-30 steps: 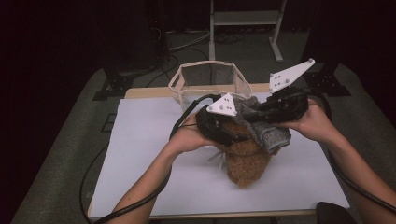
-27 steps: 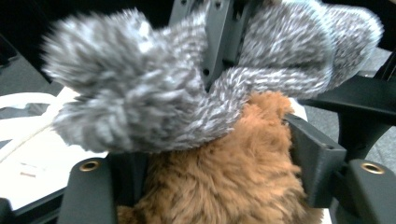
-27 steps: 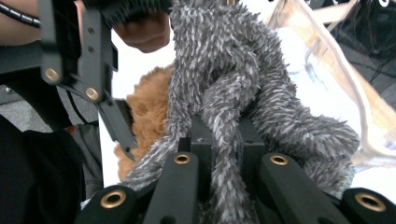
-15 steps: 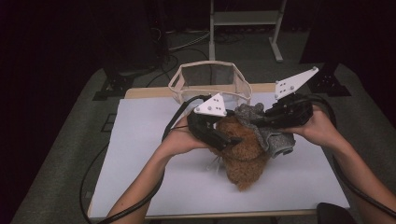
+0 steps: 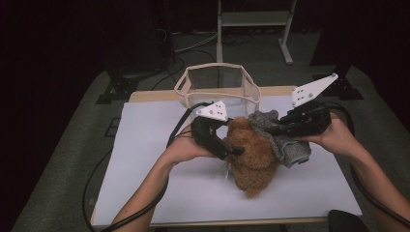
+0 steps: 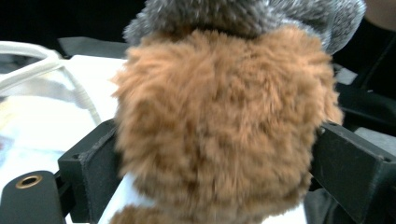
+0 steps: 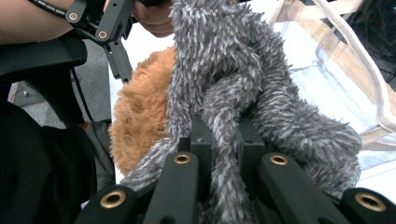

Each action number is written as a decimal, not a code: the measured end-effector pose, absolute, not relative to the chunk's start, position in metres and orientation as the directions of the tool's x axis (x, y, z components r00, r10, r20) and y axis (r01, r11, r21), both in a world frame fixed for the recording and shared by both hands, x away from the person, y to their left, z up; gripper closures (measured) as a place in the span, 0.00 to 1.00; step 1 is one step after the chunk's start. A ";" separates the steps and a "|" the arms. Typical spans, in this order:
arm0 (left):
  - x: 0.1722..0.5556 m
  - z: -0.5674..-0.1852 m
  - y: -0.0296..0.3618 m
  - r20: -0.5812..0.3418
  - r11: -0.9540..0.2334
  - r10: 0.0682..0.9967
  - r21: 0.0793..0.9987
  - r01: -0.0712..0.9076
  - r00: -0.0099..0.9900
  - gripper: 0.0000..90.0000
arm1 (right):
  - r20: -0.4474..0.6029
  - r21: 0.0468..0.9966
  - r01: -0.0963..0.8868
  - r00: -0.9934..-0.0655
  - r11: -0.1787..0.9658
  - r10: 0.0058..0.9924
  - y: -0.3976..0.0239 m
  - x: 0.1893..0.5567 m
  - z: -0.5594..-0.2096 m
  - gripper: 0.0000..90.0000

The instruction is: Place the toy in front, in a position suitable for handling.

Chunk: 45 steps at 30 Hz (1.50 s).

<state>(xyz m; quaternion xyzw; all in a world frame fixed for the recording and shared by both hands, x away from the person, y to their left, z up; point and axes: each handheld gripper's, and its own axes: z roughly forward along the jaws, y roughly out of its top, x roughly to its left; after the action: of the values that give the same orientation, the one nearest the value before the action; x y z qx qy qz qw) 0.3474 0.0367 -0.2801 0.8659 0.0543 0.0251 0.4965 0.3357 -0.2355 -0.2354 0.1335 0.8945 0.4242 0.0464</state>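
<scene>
A brown plush toy [image 5: 252, 159] lies on the white table [image 5: 145, 145], with a grey fuzzy cloth [image 5: 291, 147] draped off its right side. My left gripper [image 5: 234, 150] reaches in from the left. Its jaws have just been opening and now stand wide around the plush [image 6: 219, 126], whose fur brushes both pads. My right gripper [image 5: 271, 129] comes from the right and is shut on a strand of the grey cloth [image 7: 243, 84], pinched between its jaws [image 7: 222, 140]. The left gripper's black frame [image 7: 102, 28] shows beyond the cloth.
A mesh basket with a pale rim [image 5: 218, 68] stands at the back of the table, just behind both grippers. Its strap [image 6: 56, 70] lies to the left of the plush. Cables trail from both grippers over the table's edges. A metal stand [image 5: 251, 19] is on the floor behind.
The left gripper's jaws have spread and it has shifted left. The right gripper has drawn the grey cloth to the right and slightly down, uncovering more of the brown plush.
</scene>
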 end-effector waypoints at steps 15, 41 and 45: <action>0.341 -0.276 0.032 0.010 -0.473 0.110 0.880 0.043 0.994 0.45 | -0.014 0.770 0.130 -0.975 0.625 0.220 -0.204 0.338 -0.204 0.89; 0.342 -0.272 0.053 0.007 -0.486 0.158 0.871 0.072 0.987 0.39 | 0.034 0.806 0.208 -0.951 0.554 0.307 -0.260 0.336 -0.221 0.89; 0.339 -0.267 0.058 0.034 -0.525 0.161 0.849 0.057 0.986 0.30 | 0.043 0.810 0.199 -0.958 0.551 0.284 -0.245 0.341 -0.226 0.89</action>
<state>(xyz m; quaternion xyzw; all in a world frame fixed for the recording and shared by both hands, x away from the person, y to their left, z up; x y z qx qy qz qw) 0.3387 0.0584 -0.2672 0.8716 0.0626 0.0542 0.4832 0.3410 -0.2451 -0.2257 0.1374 0.8795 0.4533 0.0466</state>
